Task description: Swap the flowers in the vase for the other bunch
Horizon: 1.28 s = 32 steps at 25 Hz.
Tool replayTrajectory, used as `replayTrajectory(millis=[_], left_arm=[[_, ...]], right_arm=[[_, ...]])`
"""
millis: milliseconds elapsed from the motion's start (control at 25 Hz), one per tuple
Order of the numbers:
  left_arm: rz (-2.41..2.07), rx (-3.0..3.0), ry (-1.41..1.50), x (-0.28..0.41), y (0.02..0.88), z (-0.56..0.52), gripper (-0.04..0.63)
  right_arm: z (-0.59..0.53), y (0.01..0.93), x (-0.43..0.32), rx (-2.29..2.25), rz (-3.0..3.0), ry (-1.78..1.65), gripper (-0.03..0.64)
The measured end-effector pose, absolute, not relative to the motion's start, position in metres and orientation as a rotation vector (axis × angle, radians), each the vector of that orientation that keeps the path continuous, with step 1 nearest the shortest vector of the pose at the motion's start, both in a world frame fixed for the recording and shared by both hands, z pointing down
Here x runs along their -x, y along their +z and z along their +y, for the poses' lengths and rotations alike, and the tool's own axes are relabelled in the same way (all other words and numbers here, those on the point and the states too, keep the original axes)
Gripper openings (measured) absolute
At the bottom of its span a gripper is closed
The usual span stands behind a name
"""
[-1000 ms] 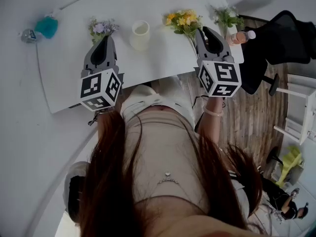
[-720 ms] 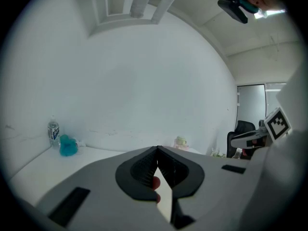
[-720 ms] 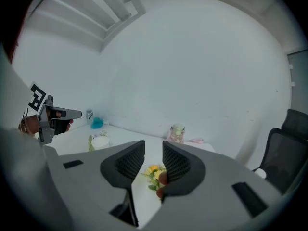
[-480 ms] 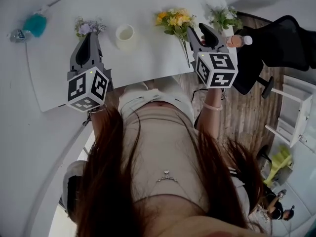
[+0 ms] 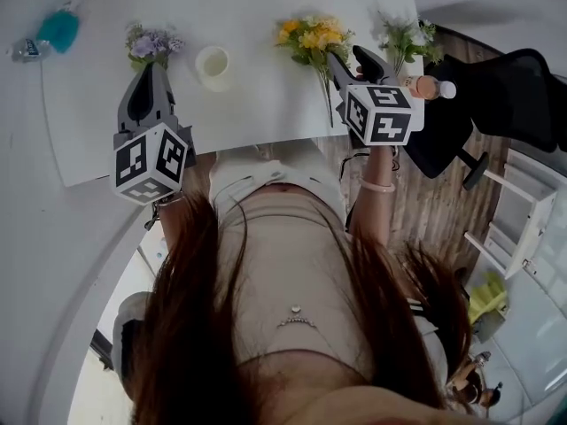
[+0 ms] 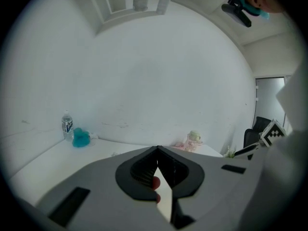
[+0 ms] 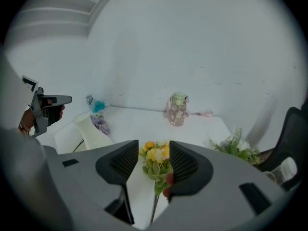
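Observation:
A yellow flower bunch [image 5: 313, 37] lies on the white table [image 5: 266, 104], stems toward the near edge. My right gripper [image 5: 346, 61] hovers over those stems with its jaws opening. In the right gripper view the bunch [image 7: 157, 163] shows between the spread jaws [image 7: 153, 155], and no pad presses on it. A white vase [image 5: 213, 65] stands left of the bunch and looks empty from above. Purple flowers [image 5: 151, 42] lie left of the vase. My left gripper [image 5: 152, 67] is shut and empty, pointing at the purple flowers; its jaws [image 6: 157, 149] meet tightly.
A green-and-white bunch [image 5: 406, 35] lies at the table's right end beside a capped bottle [image 5: 430, 87]. A teal object [image 5: 60, 29] and a water bottle [image 6: 67, 124] sit far left. A pink drink bottle [image 7: 177, 109] stands at the back. A black chair [image 5: 496, 87] is on the right.
My right gripper has dropped toward the yellow bunch and its jaws have spread apart. The left gripper has stayed shut and drifted slightly toward the purple flowers.

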<state>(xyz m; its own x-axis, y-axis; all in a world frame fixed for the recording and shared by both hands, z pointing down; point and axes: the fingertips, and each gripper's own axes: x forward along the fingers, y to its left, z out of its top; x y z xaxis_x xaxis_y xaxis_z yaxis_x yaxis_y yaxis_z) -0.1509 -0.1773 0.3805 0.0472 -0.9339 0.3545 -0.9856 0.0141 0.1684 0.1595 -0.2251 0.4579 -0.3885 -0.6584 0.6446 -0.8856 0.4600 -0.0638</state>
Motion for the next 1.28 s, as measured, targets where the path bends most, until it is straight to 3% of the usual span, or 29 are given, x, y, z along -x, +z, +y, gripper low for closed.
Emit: replayTrajectory(millis=[1280], left_arm=[[-2.082, -1.72, 0.37, 0.136, 0.398, -0.168, 0.003]], right_arm=[[-0.249, 0.595, -0.162, -0.944, -1.969, 0.853, 0.318]])
